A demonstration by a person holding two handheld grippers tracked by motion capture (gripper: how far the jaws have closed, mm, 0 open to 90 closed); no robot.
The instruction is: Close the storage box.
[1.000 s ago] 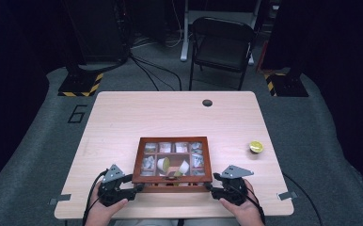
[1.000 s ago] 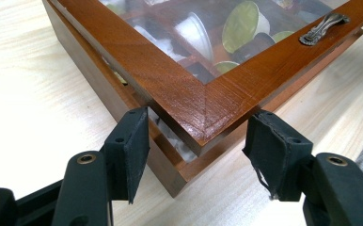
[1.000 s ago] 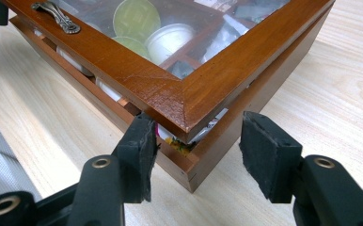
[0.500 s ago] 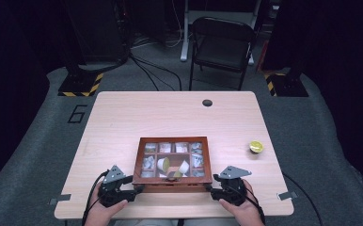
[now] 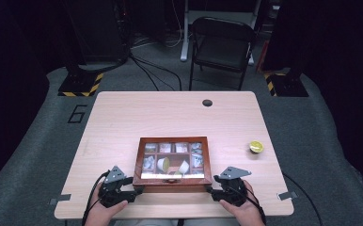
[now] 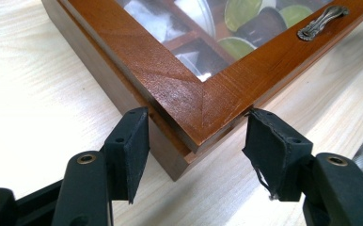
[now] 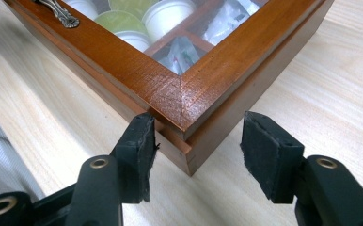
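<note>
A wooden box (image 5: pixel 172 140) with a glass lid lies near the table's front edge, with capsules and sachets in its compartments. My left gripper (image 5: pixel 135 191) is at the box's front left corner. In the left gripper view that gripper (image 6: pixel 196 141) straddles the corner of the box (image 6: pixel 170 80), both pads against the wood. My right gripper (image 5: pixel 210 190) is at the front right corner. In the right gripper view it (image 7: pixel 198 141) straddles that corner of the box (image 7: pixel 203 89); one pad (image 7: pixel 139 141) touches the front wall, while the other stands a little off the side wall.
A yellow-green capsule (image 5: pixel 256 147) sits alone on the table (image 5: pixel 123 122) to the right of the box. The lid's metal handle (image 6: pixel 323 21) is on the front rail. A cable hole (image 5: pixel 207 102) is at the far edge, with a folding chair (image 5: pixel 222 42) behind.
</note>
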